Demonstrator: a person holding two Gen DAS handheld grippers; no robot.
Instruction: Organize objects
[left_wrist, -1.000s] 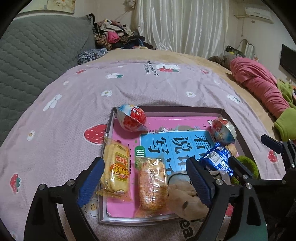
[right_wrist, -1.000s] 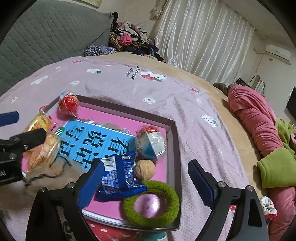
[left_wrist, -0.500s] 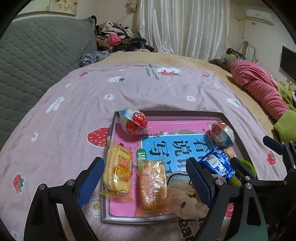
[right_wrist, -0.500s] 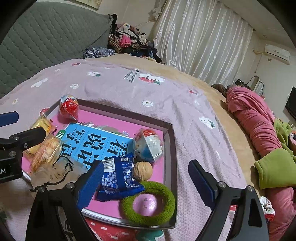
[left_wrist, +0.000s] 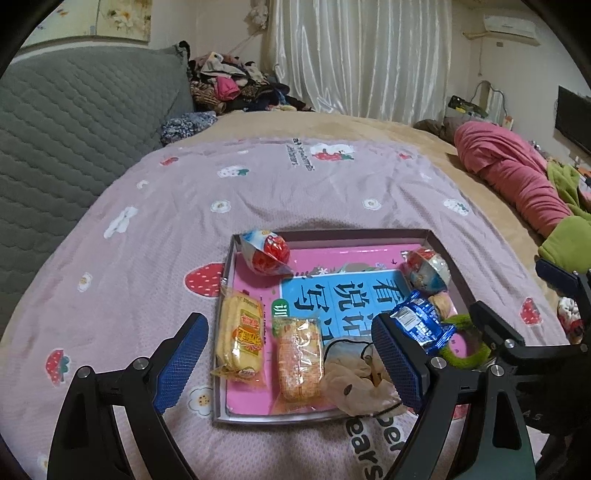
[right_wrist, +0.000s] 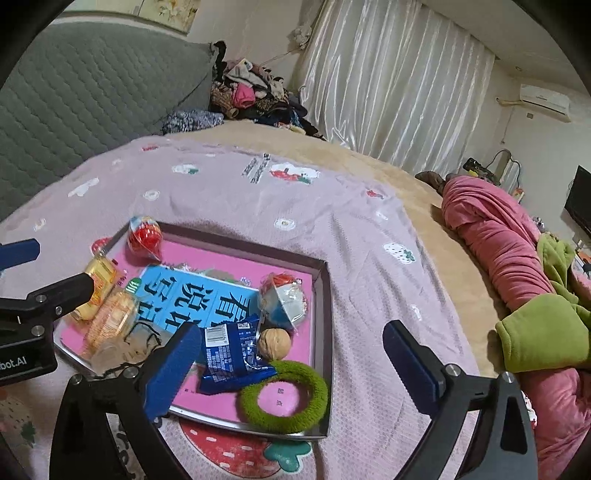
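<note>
Both wrist views look steeply down, close, sharing the tray (left_wrist: 441, 245) (right_wrist: 320, 295).

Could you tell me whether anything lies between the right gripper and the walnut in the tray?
Nothing covers the walnut; it lies bare in the tray. The blue wrapper and green ring crowd it closely. The right gripper, jaws opening and empty, hangs above.

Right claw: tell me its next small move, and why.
Probably lower the right claw onto the walnut. Its jaws are opening with nothing between them, and the walnut lies loose in the tray, just ahead, beside the blue packet.
</note>
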